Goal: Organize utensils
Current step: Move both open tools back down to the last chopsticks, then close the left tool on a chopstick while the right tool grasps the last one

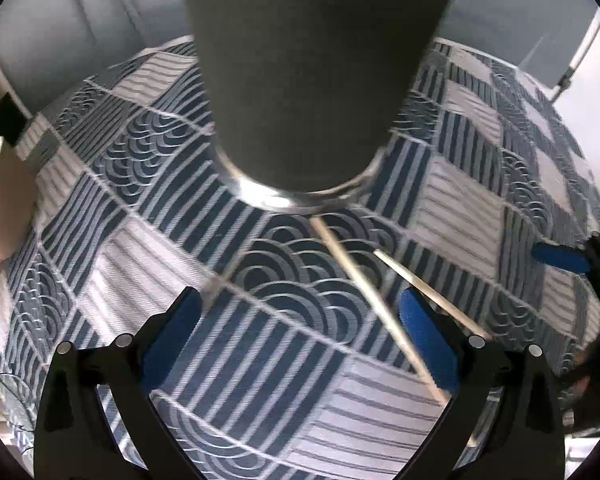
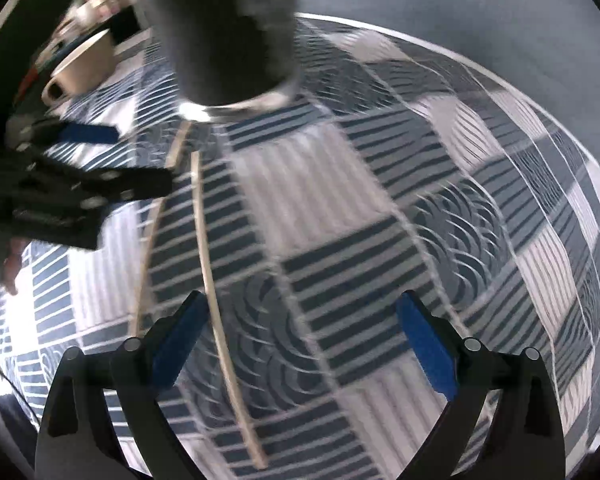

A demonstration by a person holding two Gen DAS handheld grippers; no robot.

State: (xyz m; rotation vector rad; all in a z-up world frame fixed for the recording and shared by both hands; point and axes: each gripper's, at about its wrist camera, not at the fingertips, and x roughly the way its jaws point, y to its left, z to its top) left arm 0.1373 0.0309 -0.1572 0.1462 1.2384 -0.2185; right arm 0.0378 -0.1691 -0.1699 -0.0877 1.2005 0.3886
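A table covered by a blue-and-white patchwork-patterned cloth carries a tall dark grey cylindrical holder, two pale wooden chopsticks lying flat, and a cream ceramic mug.

Under me lies a woven-looking patterned cloth, two pale matt wooden chopsticks and a matt grey cup with a glossy base rim

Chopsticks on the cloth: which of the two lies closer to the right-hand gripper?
The longer-looking chopstick, running down beside the right gripper's left finger. The other chopstick lies farther left, partly under the left gripper.
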